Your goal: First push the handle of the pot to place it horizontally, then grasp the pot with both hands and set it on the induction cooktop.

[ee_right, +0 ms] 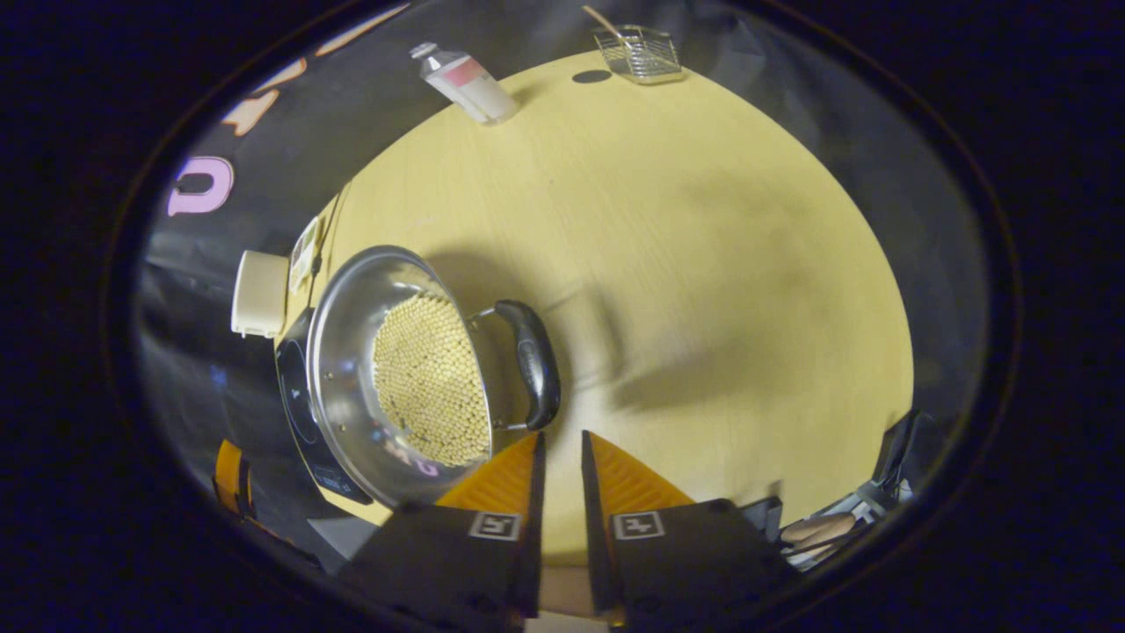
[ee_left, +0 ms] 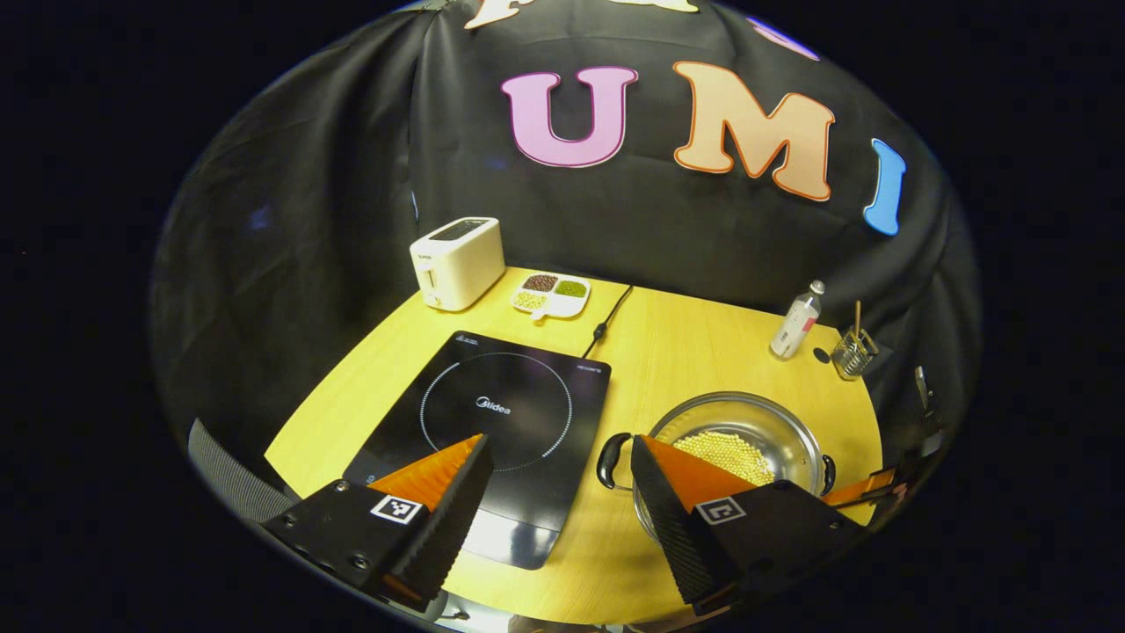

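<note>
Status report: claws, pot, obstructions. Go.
Left claw open, above table. Right claw nearly closed, empty, by pot handle. Pot beside cooktop. Path looks clear.

Bare table (ee_right: pixel 703 264) lies open right of the pot (ee_right: pixel 395 369) — bottle (ee_right: pixel 466 83) and wire basket (ee_right: pixel 640 54) crowd the far edge.

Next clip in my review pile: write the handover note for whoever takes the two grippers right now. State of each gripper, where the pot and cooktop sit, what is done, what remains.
Left gripper: fingers wide open, holding nothing, above the table between the induction cooktop and the pot.
Right gripper: fingers nearly closed with a thin gap, nothing between them, tips just short of the pot's near handle.
The pot, holding yellowish beans, stands on the table beside the cooktop, not on it.
Done: nothing I can confirm; whether the handle push is finished is unclear.
Left: check the handles, grasp the pot with both grippers, set it on the cooktop.
</note>
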`<state>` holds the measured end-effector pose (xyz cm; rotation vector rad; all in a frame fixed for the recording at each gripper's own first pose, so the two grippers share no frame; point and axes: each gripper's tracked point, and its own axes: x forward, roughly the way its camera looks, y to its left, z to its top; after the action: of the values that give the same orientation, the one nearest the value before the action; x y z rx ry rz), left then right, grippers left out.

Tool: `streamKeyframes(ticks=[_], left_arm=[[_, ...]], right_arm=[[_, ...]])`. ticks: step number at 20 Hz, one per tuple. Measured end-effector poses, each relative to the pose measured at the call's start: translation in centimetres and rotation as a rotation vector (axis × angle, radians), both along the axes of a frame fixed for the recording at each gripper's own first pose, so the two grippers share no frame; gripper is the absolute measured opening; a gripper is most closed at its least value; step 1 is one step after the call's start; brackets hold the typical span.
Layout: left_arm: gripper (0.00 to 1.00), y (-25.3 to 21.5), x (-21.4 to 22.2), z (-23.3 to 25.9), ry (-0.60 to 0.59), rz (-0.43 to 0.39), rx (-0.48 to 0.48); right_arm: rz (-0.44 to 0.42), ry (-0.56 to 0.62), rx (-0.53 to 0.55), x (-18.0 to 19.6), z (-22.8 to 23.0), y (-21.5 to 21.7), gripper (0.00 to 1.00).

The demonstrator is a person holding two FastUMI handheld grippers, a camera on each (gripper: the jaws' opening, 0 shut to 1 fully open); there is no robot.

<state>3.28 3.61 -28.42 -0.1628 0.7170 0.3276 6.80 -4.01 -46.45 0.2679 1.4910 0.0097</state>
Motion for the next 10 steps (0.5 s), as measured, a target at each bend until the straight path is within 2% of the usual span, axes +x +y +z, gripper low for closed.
streamKeyframes(ticks=[1,2,4,5,10], left_arm=[[0.97,-0.3,0.1,-0.3,0.008,-0.008,-0.014],[0.97,-0.5,0.3,-0.5,0.009,-0.019,-0.026],[0.97,-0.8,0.9,-1.3,0.018,-0.040,-0.047],[0.97,-1.0,1.1,-1.7,0.028,-0.052,-0.056],[0.96,-2.8,2.3,-4.2,0.085,-0.120,-0.147]], right_arm=[[-0.001,-0.015,0.007,0.4,0.6,-0.2,0.37],[-0.007,-0.032,0.027,1.1,1.2,-0.1,0.37],[-0.001,-0.055,0.038,2.0,2.0,-0.2,0.51],[0.007,-0.070,0.041,2.5,2.1,-0.3,0.53],[0.032,-0.088,0.100,4.2,2.1,1.4,1.00]])
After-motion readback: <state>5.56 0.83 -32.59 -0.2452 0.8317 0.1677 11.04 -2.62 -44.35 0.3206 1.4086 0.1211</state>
